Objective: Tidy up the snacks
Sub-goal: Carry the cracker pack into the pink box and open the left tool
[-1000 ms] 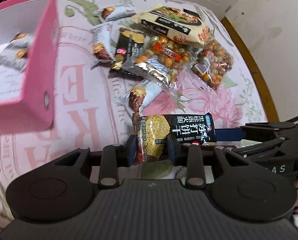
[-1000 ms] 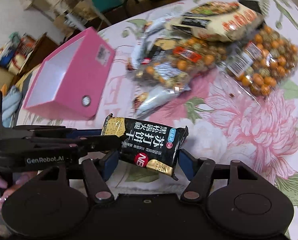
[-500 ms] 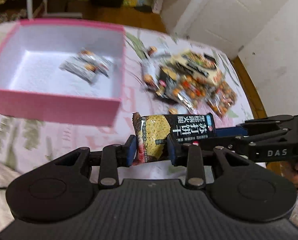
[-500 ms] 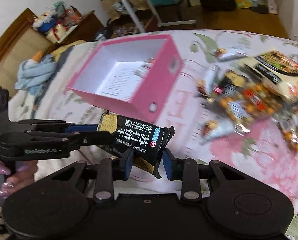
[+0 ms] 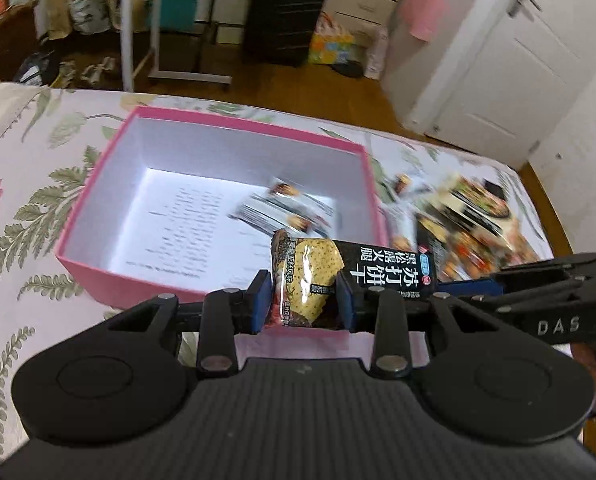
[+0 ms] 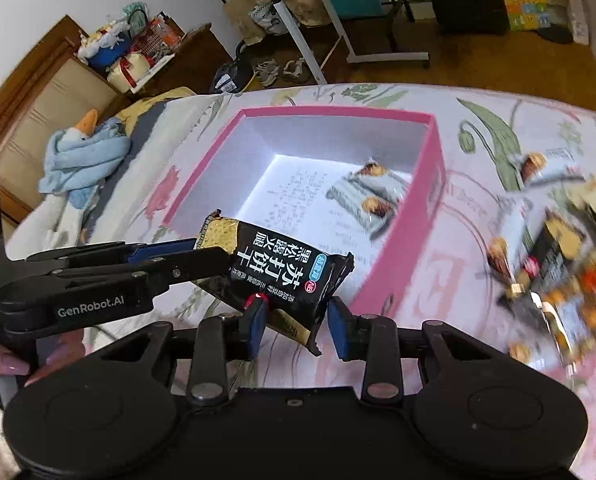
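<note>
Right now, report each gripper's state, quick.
Left gripper: shut on the black cracker packet, gripping its yellow end.
Right gripper: jaws opening, the packet's other end between them, pads still touching it.

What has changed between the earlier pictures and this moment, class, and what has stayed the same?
The right gripper closed on the free end of the black cracker packet; its jaws are now opening slightly. Both grippers carried the packet from beside the snack pile to the pink box. Unchanged: the left gripper stays clamped on the packet, and the small wrapped snacks still lie in the box.
</note>
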Available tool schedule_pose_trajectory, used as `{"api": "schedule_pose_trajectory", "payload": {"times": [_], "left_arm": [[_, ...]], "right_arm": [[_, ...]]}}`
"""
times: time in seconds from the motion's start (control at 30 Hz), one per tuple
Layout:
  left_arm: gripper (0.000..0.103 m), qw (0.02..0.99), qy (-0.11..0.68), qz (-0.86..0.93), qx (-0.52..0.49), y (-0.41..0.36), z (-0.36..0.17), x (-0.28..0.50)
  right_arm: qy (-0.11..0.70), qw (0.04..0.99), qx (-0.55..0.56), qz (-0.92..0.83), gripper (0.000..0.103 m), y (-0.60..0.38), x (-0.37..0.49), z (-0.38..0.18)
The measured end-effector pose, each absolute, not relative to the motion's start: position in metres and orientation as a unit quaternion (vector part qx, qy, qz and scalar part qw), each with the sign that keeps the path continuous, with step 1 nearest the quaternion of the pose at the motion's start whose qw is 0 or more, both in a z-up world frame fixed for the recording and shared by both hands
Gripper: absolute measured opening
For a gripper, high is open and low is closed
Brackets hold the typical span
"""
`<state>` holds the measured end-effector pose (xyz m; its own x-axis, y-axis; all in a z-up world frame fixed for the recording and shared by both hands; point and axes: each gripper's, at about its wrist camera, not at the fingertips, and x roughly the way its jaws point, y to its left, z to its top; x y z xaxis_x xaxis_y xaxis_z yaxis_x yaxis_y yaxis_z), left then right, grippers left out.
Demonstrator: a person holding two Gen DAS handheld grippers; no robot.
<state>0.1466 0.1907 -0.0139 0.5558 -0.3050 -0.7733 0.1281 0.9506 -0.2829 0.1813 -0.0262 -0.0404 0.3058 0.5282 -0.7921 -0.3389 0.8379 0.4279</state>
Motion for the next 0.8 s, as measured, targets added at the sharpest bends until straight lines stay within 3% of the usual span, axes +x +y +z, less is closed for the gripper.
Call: {"api": "schedule_pose_trajectory", "payload": {"times": [0.37, 0.57, 0.63, 0.8], "left_arm": [[0.035, 0.866, 0.476, -0.094, -0.122, 0.216, -0.074, 0.222], [0.045, 0.862, 0.481, -0.085, -0.137, 0.211, -0.099, 0.234], [0.054, 0.863, 0.481, -0.077, -0.130, 0.206, -0.100, 0.234], [0.056, 0.874, 0.468, -0.077, -0.100, 0.202, -0.087, 0.221]], "right_arm": [[0.532, 0.812, -0.010, 0.239, 0.040, 0.029, 0.233, -0.084], [0.501, 0.828, -0.095, 0.231, 0.041, 0.042, 0.225, -0.092], [0.483, 0.838, -0.107, 0.229, 0.042, 0.042, 0.223, -0.089], [0.469, 0.847, -0.076, 0.237, 0.043, 0.021, 0.213, -0.076]]}}
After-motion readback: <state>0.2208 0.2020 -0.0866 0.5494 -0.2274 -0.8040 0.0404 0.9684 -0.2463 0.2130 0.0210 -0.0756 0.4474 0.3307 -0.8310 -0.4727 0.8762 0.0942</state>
